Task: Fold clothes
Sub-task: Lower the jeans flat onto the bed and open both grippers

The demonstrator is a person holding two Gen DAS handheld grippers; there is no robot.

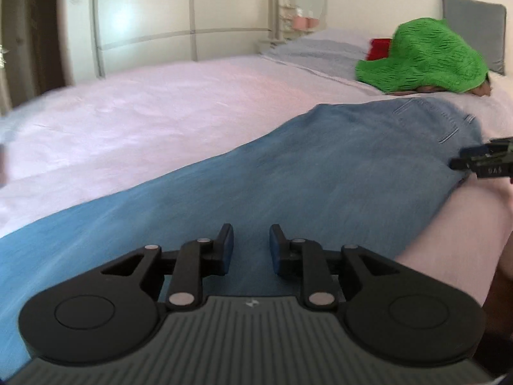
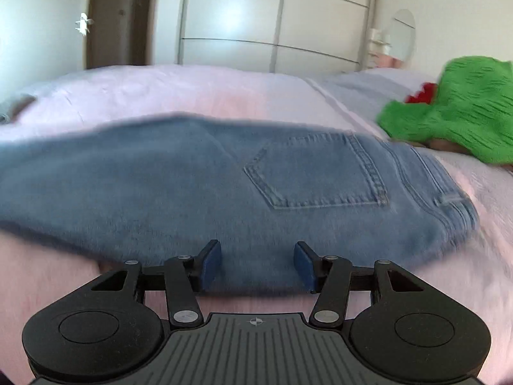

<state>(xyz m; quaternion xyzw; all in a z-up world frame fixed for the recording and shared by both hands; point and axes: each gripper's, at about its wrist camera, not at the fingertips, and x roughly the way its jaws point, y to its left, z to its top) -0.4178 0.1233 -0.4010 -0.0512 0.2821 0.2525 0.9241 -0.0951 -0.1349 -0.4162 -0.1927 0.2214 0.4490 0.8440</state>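
Observation:
A pair of blue jeans [image 1: 288, 176] lies flat along the pink bed [image 1: 144, 112], folded lengthwise with a back pocket [image 2: 317, 173] facing up. My left gripper [image 1: 250, 240] is open and empty, low over the leg part of the jeans. My right gripper [image 2: 258, 258] is open and empty, at the near edge of the jeans by the seat; it also shows in the left wrist view [image 1: 481, 158] beside the waist end. The jeans fill the middle of the right wrist view [image 2: 192, 186].
A heap of green knit clothing [image 1: 426, 57] with something red [image 1: 378, 48] under it lies by the pillows [image 1: 320, 48]. A grey cushion [image 1: 474, 25] leans at the headboard. A white wardrobe [image 2: 272, 19] and a door stand beyond the bed.

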